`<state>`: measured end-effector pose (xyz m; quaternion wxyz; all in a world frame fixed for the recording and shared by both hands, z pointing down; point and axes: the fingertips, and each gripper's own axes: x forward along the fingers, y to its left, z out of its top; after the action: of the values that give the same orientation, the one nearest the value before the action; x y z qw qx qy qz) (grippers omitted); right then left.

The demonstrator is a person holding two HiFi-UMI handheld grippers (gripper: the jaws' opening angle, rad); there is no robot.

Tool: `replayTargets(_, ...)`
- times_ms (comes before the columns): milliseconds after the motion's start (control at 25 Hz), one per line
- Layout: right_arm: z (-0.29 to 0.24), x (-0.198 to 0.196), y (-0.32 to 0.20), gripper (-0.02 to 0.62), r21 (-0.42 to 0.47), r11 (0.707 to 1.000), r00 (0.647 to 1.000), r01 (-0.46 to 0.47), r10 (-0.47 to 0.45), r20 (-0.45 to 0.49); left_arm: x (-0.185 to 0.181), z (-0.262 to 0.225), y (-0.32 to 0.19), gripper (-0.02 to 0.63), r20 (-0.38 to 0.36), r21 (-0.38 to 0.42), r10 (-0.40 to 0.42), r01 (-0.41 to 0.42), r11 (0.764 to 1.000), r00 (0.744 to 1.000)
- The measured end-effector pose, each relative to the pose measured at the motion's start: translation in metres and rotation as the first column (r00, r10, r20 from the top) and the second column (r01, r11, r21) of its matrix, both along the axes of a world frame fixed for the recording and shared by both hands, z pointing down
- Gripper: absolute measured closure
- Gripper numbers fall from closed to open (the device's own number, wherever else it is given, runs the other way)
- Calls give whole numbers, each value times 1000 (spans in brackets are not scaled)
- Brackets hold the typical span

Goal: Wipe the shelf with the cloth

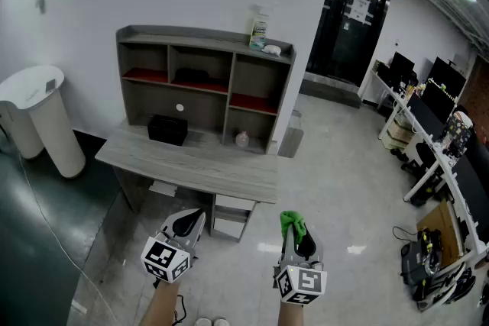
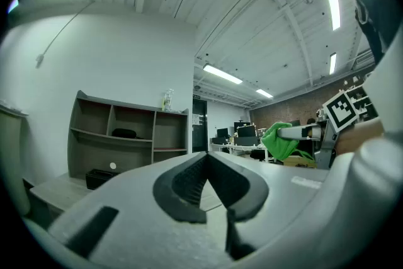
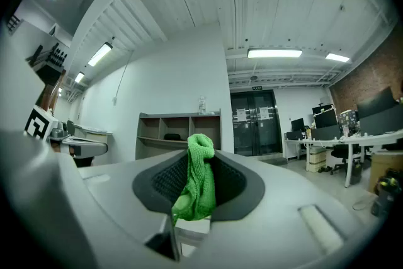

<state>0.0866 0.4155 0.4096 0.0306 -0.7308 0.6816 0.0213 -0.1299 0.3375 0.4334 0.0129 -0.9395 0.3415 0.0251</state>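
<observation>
Nearest, the right gripper (image 1: 295, 234) is clamped on the green cloth (image 1: 291, 222), and beside it the left gripper (image 1: 189, 223) is pinched together on nothing. Open floor (image 1: 336, 187) lies ahead, then the desk (image 1: 191, 162) carrying the shelf (image 1: 191, 36), its length running left to right. I'd judge the cloth hand must travel forward and up.

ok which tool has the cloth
The right tool: its jaws are shut on the green cloth. The left tool has its jaws together with nothing between them.
</observation>
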Motion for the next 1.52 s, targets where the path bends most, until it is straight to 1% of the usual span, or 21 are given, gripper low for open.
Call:
replayTargets(400,1,-2,-6,489,-8,1000,1000,-8,8,4,-2,3,-8,607,3,-13,8,-8,1000,1000)
replayTargets(600,2,-3,-10,486,1,1000,999,-12,12,36,-3,7,-13,607,0,-18,21,-21,1000,1000)
replayTargets(880,6,-11,-17,485,-1,999,999,-39,39,24,-11,12,-25,607,-14,-22,39,-40,999,999)
replayTargets(1040,13,-10,-30,485,-2,999,999,-45,45,28,-11,21,-38,607,-5,-31,48,-48,998,999)
replayTargets(1160,19,-4,-52,485,-5,999,998,-53,53,35,-8,28,-59,607,-4,-40,45,-45,998,999)
replayTargets(1280,21,5,-84,485,6,999,998,-53,53,42,-3,34,-88,607,6,-41,40,-40,998,999)
replayTargets(1400,23,18,-126,485,19,999,998,-48,48,40,5,37,-126,607,10,-35,27,-27,999,1000)
replayTargets(1520,23,33,-180,485,33,999,999,-41,39,36,14,41,-172,607,23,-30,8,-7,1000,1000)
